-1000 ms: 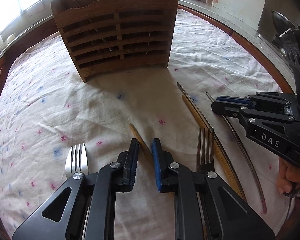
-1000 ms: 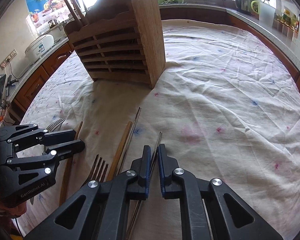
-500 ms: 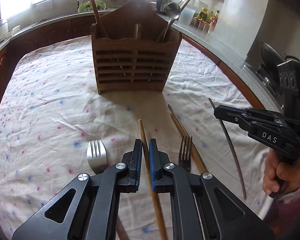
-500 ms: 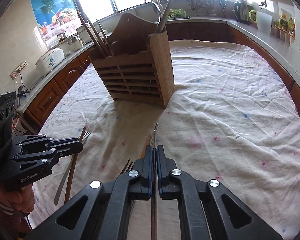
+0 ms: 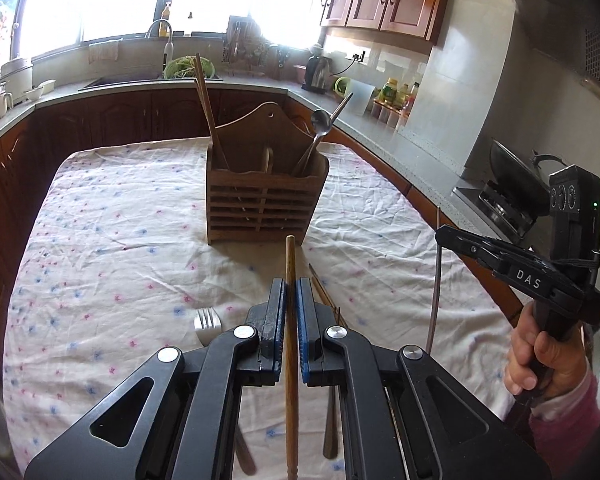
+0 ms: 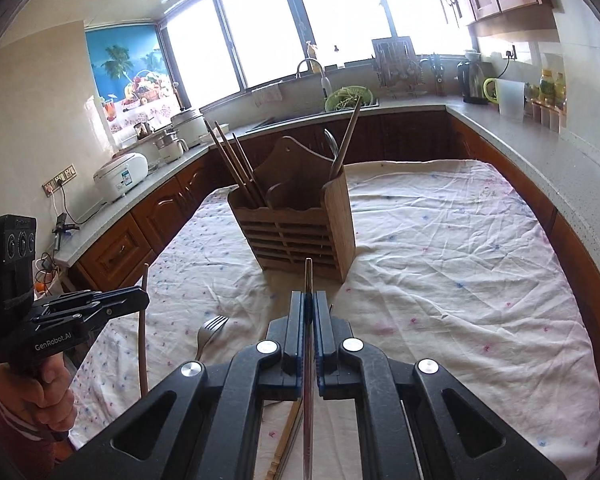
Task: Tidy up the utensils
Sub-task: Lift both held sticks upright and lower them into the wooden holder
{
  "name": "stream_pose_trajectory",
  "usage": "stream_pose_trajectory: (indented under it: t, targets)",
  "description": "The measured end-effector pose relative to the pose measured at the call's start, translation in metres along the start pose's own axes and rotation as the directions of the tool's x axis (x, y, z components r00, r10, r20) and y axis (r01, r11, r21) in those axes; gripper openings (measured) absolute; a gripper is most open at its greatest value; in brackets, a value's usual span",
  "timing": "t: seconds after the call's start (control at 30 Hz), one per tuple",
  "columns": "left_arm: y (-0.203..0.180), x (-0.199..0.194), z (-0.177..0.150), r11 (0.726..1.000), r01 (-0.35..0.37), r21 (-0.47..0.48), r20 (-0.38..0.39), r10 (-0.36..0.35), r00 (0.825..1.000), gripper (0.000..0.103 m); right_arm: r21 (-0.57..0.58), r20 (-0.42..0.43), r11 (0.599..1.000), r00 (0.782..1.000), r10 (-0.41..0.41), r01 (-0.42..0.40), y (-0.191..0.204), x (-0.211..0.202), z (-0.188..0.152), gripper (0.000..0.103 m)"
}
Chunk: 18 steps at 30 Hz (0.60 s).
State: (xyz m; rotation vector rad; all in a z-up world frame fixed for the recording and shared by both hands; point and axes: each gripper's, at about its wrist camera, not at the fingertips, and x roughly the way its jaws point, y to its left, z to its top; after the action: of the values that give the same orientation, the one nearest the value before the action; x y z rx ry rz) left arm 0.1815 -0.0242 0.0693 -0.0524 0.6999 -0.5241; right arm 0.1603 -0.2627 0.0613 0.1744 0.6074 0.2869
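My left gripper (image 5: 291, 285) is shut on a wooden chopstick (image 5: 291, 258), lifted above the cloth and pointing at the wooden utensil holder (image 5: 265, 204). My right gripper (image 6: 309, 300) is shut on a thin metal chopstick (image 6: 308, 276), also held in the air. Each shows in the other's view: the right gripper (image 5: 441, 235) with its metal chopstick (image 5: 435, 288), the left gripper (image 6: 142, 302) with its wooden chopstick (image 6: 142, 344). The holder (image 6: 300, 232) has chopsticks, a spoon and other utensils standing in it. A fork (image 5: 208, 320) (image 6: 211, 328) and more chopsticks (image 5: 323, 292) lie on the cloth.
The table carries a white flowered cloth (image 5: 112, 240). Counters run around it, with a sink (image 6: 340, 100) behind, a rice cooker (image 6: 120, 176) on the left and a wok on a stove (image 5: 508, 184) on the right. A hand in a pink sleeve (image 5: 548, 368) holds the right gripper.
Both grippers closed on their chopsticks and rose off the cloth, tilting up so that the holder and the kitchen behind it came into fuller view.
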Motion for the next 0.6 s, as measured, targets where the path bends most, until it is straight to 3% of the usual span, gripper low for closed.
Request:
stream_pose_trajectory:
  t: [0.4,0.6]
  targets:
    - [0.003,-0.05,0.012,0.999,0.013,-0.031,0.154,-0.008,0.988,0.005,-0.029,0.129,1.0,0.992,-0.008,0.012,0.013,-0.042,0.016,0.004]
    - [0.005,-0.059,0.019,0.999,0.005,-0.039,0.189,0.002,0.982,0.005,-0.038,0.156,0.999,0.988,-0.01,0.016,0.016,-0.048,0.023,0.004]
